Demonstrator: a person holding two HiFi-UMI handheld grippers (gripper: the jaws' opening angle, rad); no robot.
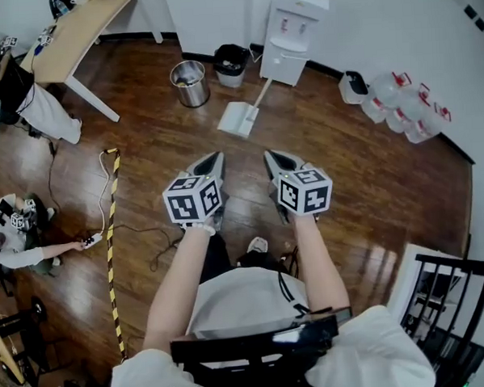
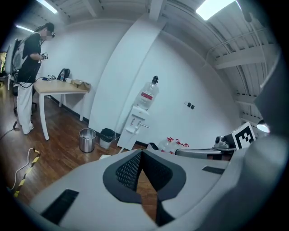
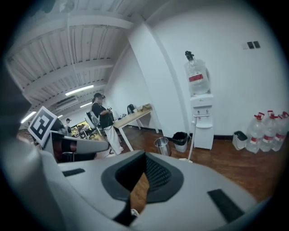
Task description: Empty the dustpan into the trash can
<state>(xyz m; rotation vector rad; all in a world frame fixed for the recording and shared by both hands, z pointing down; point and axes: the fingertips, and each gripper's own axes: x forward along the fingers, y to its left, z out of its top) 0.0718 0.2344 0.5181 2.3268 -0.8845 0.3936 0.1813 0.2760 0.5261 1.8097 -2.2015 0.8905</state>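
dustpan (image 1: 240, 118) near steel can (image 1: 190, 83), black bin (image 1: 232, 64), cooler (image 1: 294, 32).

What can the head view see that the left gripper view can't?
Only the head view shows the person's arms and the marker cube on the left gripper. Only the left gripper view shows the water bottle and the ceiling lights. Both show the steel trash can, the black bin and the wooden table.
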